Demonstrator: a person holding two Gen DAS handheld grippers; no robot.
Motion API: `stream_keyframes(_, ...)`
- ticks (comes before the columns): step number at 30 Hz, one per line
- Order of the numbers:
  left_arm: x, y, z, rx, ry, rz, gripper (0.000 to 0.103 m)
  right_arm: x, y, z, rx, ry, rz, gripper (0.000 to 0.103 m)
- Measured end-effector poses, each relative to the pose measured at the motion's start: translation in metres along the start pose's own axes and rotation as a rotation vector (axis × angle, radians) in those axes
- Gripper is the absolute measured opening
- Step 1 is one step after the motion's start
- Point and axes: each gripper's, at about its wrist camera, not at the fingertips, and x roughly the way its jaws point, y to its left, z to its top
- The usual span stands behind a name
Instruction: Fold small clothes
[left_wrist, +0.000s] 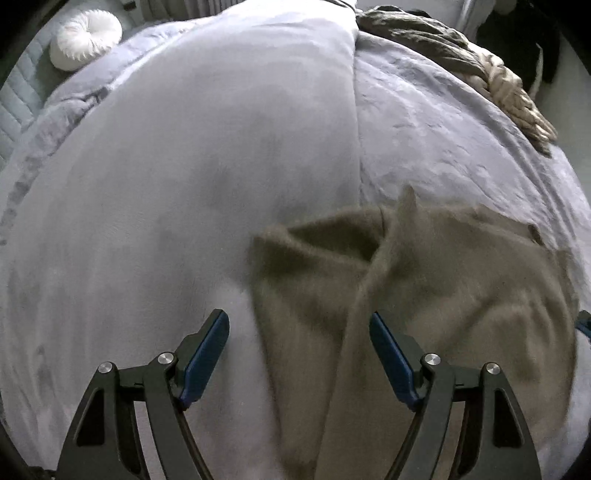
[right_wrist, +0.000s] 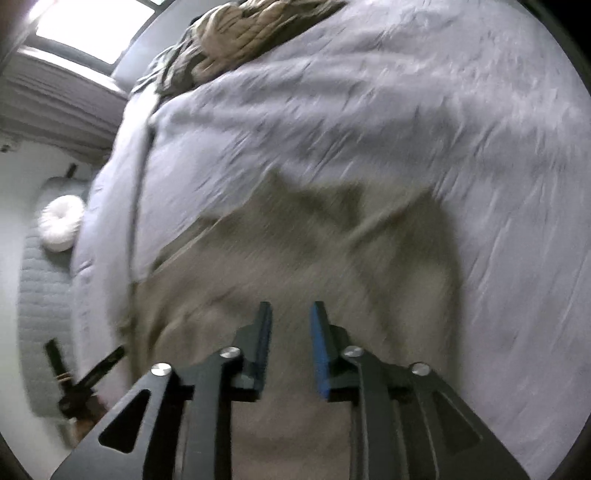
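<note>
A small khaki garment (left_wrist: 424, 295) lies rumpled on the grey bed cover (left_wrist: 184, 184), with a raised fold running down its middle. My left gripper (left_wrist: 299, 325) is wide open above the garment's left edge, holding nothing. In the right wrist view the same garment (right_wrist: 295, 251) spreads under my right gripper (right_wrist: 291, 314), whose jaws stand partly open and empty just above the cloth. This view is motion-blurred. The left gripper (right_wrist: 85, 380) shows at the lower left of the right wrist view.
A white round cushion (left_wrist: 86, 38) lies at the head of the bed; it also shows in the right wrist view (right_wrist: 61, 223). A brown and beige blanket (left_wrist: 480, 66) is heaped at the far right edge. A bright window (right_wrist: 92, 29) lies beyond the bed.
</note>
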Motion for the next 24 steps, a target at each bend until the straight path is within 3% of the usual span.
stream_keyframes(2, -0.009, 0.003, -0.01, 0.019, 0.014, -0.03, 0.08, 0.0, 0.01, -0.022, 0.003, 0.036, 0.053, 0.048)
stream_keyframes(8, -0.028, 0.003, -0.051, 0.058, 0.083, -0.139, 0.08, 0.029, 0.033, -0.112, 0.107, 0.22, 0.203, 0.048)
stream_keyframes(13, -0.025, 0.002, -0.076, 0.057, 0.139, -0.193, 0.08, 0.052, 0.022, -0.161, 0.268, 0.281, 0.241, 0.048)
stream_keyframes(16, -0.022, 0.004, -0.088, 0.048, 0.172, -0.238, 0.054, 0.054, 0.007, -0.174, 0.378, 0.239, 0.247, 0.048)
stream_keyframes(18, -0.017, 0.006, -0.092, 0.035, 0.197, -0.267, 0.042, 0.053, -0.002, -0.176, 0.45, 0.184, 0.269, 0.048)
stream_keyframes(19, -0.014, 0.008, -0.093, 0.033, 0.204, -0.278, 0.025, 0.052, -0.004, -0.175, 0.472, 0.161, 0.274, 0.048)
stream_keyframes(20, -0.01, 0.009, -0.093, 0.03, 0.215, -0.279, 0.018, 0.052, -0.006, -0.174, 0.489, 0.142, 0.28, 0.045)
stream_keyframes(21, -0.009, 0.01, -0.093, 0.022, 0.219, -0.281, 0.01, 0.052, -0.006, -0.172, 0.491, 0.125, 0.279, 0.02)
stream_keyframes(22, -0.01, 0.015, -0.093, 0.009, 0.217, -0.299, 0.009, 0.051, -0.003, -0.169, 0.474, 0.115, 0.255, 0.008)
stream_keyframes(24, -0.018, 0.019, -0.092, 0.009, 0.194, -0.329, 0.009, 0.045, 0.007, -0.16, 0.39, 0.12, 0.195, 0.008)
